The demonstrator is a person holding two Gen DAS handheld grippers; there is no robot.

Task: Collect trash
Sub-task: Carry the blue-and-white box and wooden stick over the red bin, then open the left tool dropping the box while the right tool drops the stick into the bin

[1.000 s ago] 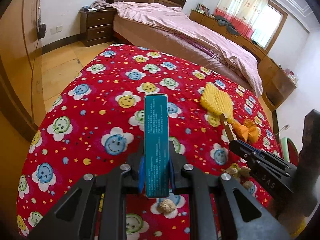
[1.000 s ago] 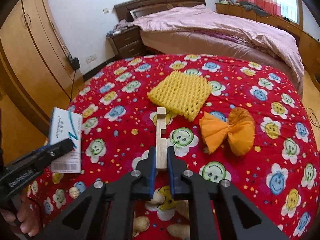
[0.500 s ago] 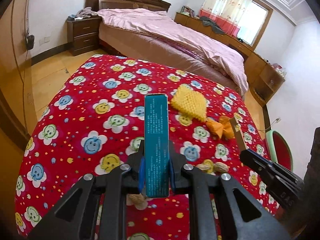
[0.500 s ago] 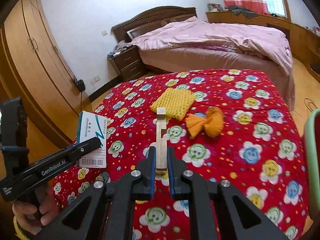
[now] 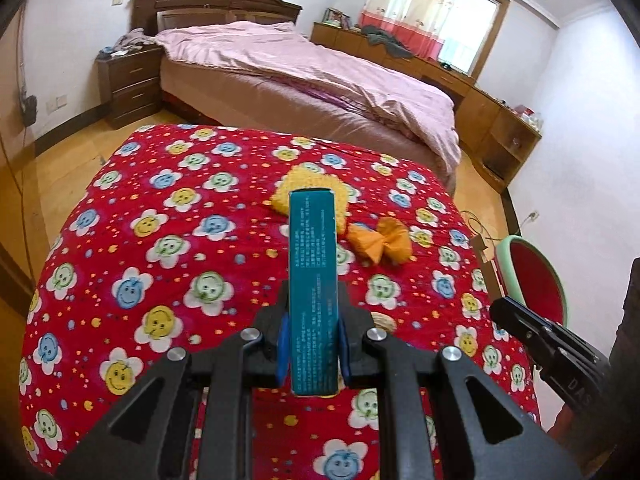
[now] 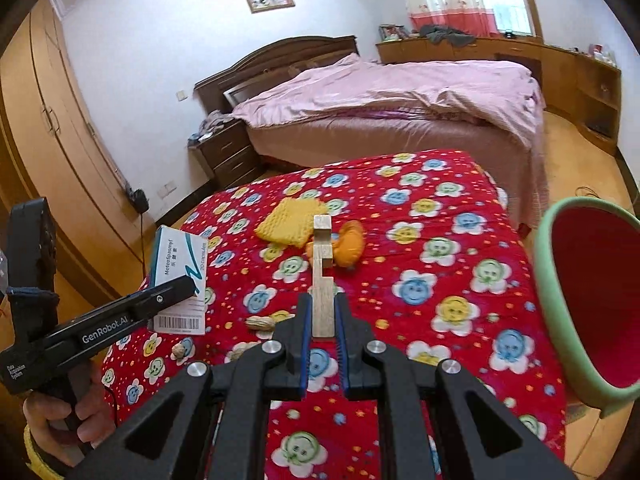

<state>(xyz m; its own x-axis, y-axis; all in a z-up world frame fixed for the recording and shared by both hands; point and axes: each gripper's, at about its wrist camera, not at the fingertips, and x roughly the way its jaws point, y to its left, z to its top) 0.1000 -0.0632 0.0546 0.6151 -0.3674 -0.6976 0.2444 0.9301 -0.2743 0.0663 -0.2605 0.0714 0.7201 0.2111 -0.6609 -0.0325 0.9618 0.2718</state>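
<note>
My left gripper (image 5: 313, 344) is shut on a teal medicine box (image 5: 313, 284), held upright above the red smiley-flower cloth (image 5: 132, 248). From the right wrist view the same box (image 6: 178, 276) shows its white face, with the left gripper (image 6: 182, 292) clamped on it. My right gripper (image 6: 323, 330) is shut on a notched wooden piece (image 6: 322, 280). On the cloth lie a yellow foam net (image 6: 288, 222), an orange crumpled wrapper (image 6: 350, 242) and peanut shells (image 6: 260, 323). A green bin with a red inside (image 6: 592, 304) stands at the right.
A bed with a pink cover (image 6: 392, 92) stands behind the clothed table, with a nightstand (image 6: 224, 152) and wooden wardrobe (image 6: 52, 128) at the left. A person's hand (image 6: 52, 420) holds the left gripper's handle. Cabinets (image 5: 492, 120) line the far wall.
Both grippers have pulled back and risen from the cloth, each keeping its item. The green bin has come into the right wrist view at the right edge.
</note>
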